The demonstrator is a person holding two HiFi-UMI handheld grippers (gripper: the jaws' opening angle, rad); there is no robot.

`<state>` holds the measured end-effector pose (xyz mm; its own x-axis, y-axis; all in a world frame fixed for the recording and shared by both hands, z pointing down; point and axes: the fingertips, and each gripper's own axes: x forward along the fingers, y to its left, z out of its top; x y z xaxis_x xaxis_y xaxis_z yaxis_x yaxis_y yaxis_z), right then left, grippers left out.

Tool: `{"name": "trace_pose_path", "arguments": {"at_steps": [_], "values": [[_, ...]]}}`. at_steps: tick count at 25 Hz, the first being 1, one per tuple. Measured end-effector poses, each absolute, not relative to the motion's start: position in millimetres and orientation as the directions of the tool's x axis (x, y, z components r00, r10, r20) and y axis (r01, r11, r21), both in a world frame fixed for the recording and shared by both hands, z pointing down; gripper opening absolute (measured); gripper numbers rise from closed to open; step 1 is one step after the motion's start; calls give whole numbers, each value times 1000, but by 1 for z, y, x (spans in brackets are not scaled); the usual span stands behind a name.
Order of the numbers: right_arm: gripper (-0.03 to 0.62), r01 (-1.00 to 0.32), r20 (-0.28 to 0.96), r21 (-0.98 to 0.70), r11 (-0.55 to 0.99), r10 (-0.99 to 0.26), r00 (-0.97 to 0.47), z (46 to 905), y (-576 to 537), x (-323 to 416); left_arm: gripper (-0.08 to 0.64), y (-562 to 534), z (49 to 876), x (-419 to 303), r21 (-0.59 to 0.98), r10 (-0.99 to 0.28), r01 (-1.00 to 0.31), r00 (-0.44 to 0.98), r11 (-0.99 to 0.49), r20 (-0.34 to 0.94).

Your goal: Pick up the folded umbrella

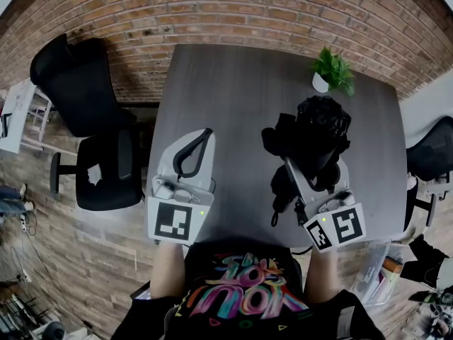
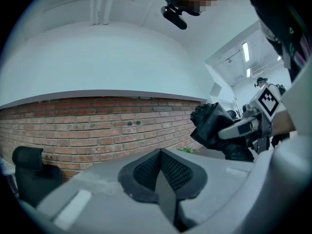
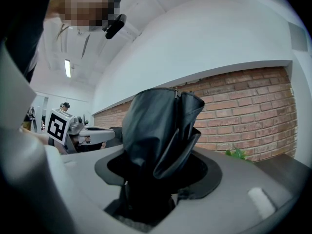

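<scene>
The folded black umbrella is held above the grey table, right of its middle, with its strap dangling toward the near edge. My right gripper is shut on it; in the right gripper view the umbrella fills the space between the jaws and points level toward the brick wall. My left gripper hangs over the table's left half, shut with nothing in it; its pads meet. The left gripper view also catches the umbrella off to the right.
A small potted plant stands at the table's far right corner. A black office chair sits left of the table and another chair to the right. A brick wall runs behind. Clutter lies on the floor at the lower right.
</scene>
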<state>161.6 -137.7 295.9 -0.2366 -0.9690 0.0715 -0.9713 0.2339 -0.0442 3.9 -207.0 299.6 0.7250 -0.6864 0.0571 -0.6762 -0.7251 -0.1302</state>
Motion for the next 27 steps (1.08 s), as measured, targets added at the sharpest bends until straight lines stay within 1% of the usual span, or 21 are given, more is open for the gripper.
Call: {"name": "trace_pose_path", "arguments": {"at_steps": [20, 27], "values": [[267, -972, 69, -43, 231, -970, -233, 293, -127, 157, 0, -203, 297, -5, -124, -699, -691, 714, -712, 39], [267, -970, 85, -35, 240, -966, -242, 293, -127, 151, 1, -201, 296, -5, -118, -690, -683, 723, -721, 33]]}}
